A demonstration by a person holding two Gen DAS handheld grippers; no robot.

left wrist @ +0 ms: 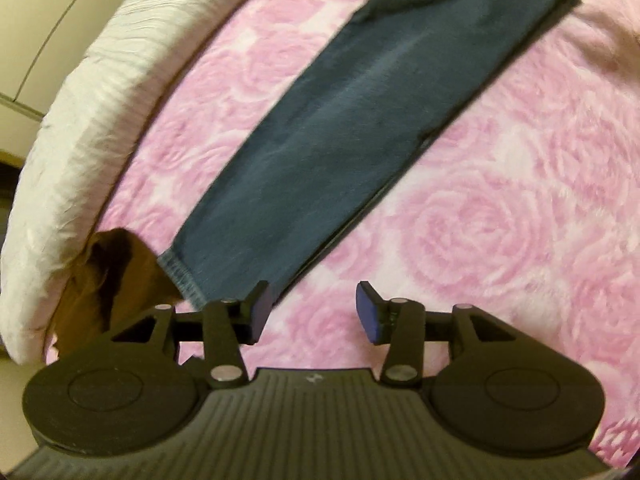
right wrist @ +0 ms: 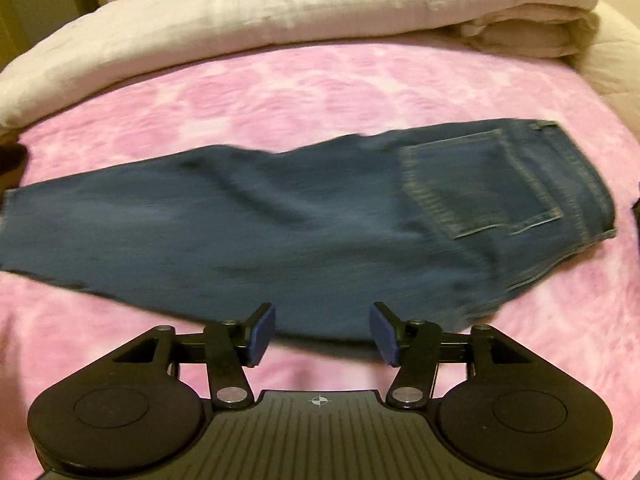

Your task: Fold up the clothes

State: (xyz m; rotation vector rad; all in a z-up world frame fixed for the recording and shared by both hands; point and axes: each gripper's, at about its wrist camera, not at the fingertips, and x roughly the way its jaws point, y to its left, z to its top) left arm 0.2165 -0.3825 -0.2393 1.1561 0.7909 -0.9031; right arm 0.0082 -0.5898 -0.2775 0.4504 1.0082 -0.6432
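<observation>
A pair of dark blue denim jeans (right wrist: pixel 304 224) lies flat on a bed covered with a pink rose-patterned fleece blanket (right wrist: pixel 320 92), folded lengthwise so that one leg rests on the other and forms a single long band. In the right wrist view the band runs across the picture, with the waistband and a stitched back pocket (right wrist: pixel 484 184) at the right end and the leg hems reaching the left edge. In the left wrist view the same jeans (left wrist: pixel 340 132) stretch diagonally from the upper right down to the stitched hem (left wrist: pixel 180 276) at the lower left, where the hem lies just beside a brown cloth (left wrist: pixel 108 276) at the blanket's edge. A rumpled cream-white quilt (right wrist: pixel 280 12) is bunched along the far side of the pink blanket, with a folded stack of it at the upper right; it appears in the left wrist view as a pale ridge (left wrist: pixel 92 120) at the left. The left tool (left wrist: pixel 314 312) hangs above the blanket next to the hem end, its blue-padded fingers (left wrist: pixel 262 308) spread apart with nothing between them and only pink blanket showing in the gap. The right tool (right wrist: pixel 322 334) hangs over the near edge of the jeans around mid-length, its blue pads (right wrist: pixel 384 334) likewise standing wide apart and gripping nothing, the denim lying below and free of them. Both views are slightly blurred.
</observation>
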